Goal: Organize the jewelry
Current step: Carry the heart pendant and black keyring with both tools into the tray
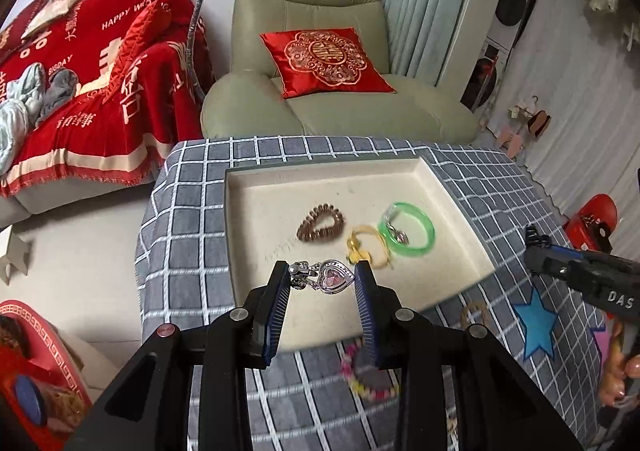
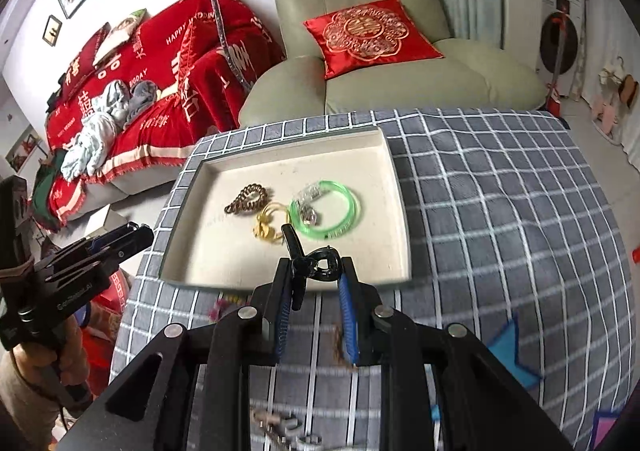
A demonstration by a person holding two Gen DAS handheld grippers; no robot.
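The left gripper (image 1: 322,277) clamps a silver brooch with a pink heart-shaped stone (image 1: 327,276) between its blue-padded fingers, above the near edge of the shallow cream rectangular tray (image 1: 256,187). The right gripper (image 2: 316,271) pinches a black plastic hair claw clip (image 2: 310,256) over the tray's near rim. Beyond, inside the tray, lie a gold ring-shaped piece (image 1: 367,247), a brown spiral hair tie (image 1: 320,222) and a translucent green bangle (image 1: 407,229) encircling what looks like a small silver trinket (image 1: 394,229). The tray rests on grey checked cloth (image 1: 188,275).

Left gripper (image 1: 322,277) clamping heart pendant (image 1: 335,276) over cream tray (image 1: 256,187), green bangle (image 1: 407,229), brown coil tie (image 1: 321,221) inside
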